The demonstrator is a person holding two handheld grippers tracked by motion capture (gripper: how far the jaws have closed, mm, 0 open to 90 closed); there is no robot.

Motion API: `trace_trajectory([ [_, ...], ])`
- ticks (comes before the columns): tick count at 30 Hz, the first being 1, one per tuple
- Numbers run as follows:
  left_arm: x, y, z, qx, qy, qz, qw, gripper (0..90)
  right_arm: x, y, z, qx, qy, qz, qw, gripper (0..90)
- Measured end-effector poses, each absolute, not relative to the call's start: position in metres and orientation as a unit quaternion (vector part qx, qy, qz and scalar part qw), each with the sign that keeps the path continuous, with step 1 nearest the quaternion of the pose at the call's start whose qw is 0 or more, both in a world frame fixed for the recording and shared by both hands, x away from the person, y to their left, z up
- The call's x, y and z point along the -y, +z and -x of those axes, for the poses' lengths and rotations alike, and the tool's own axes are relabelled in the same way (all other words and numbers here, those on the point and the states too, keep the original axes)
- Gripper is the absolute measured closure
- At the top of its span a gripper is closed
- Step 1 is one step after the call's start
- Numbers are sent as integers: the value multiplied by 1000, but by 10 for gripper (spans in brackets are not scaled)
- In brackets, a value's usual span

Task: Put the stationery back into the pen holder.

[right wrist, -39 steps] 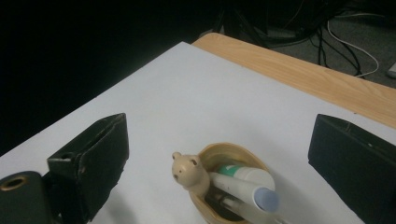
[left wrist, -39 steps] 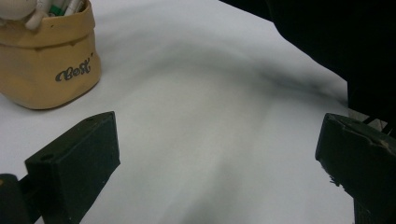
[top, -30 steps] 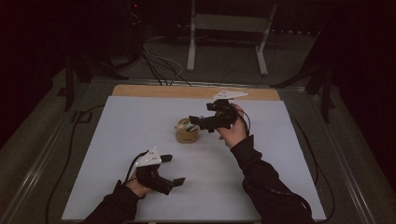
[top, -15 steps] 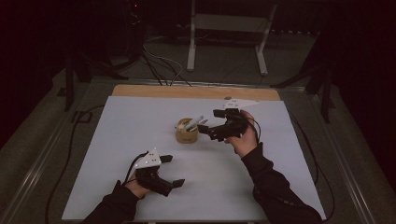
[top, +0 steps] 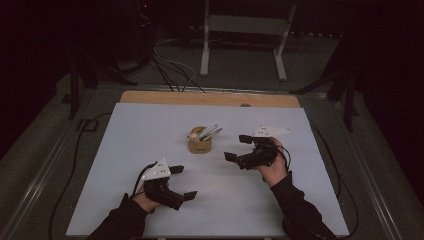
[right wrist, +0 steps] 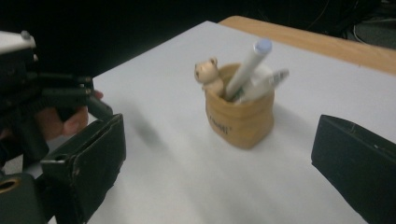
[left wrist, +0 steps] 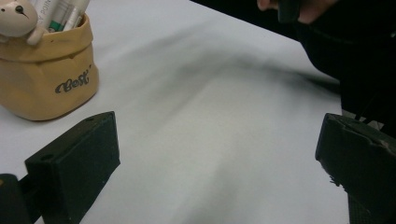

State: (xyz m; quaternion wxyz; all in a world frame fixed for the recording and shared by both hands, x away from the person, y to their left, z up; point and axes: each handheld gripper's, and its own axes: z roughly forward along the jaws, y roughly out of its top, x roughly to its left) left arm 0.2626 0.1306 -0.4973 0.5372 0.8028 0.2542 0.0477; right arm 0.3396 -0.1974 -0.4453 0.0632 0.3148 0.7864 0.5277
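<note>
right gripper (top: 242, 148): jaws wide, empty, aimed at the pen pot (top: 200, 143) mid-table (top: 150, 125), near but not touching.
left gripper (top: 182, 182): jaws wide, empty, low near my edge.
step (my guess): pull a pen (right wrist: 243, 68); come in above the rim, grip high so the pot doesn't tip.
right gripper view: bear figure (right wrist: 208, 74) on the rim.
left gripper view: "Best" lettering (left wrist: 72, 84).

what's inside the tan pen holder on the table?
The tan bag-shaped pen holder holds white markers leaning out over its rim, plus a small cream bear figure at the edge. Their lower ends and the holder's bottom are hidden by its wall.
</note>
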Motion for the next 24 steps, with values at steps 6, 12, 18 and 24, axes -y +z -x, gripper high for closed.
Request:
trace_trajectory([
  [6,-131,-496,-261,-251,49,-802,540,2,211,-462,-327,-788,522,-321,58,29],
  [12,-131,-497,-261,-252,47,-803,538,3,227,-477,-312,-793,517,-318,54,29],
  [18,-131,-497,-261,-252,46,-802,539,2,242,-485,-297,-800,505,-317,64,29],
  [24,-131,-496,-261,-250,46,-802,541,3,255,-495,-282,-811,483,-320,82,29],
])
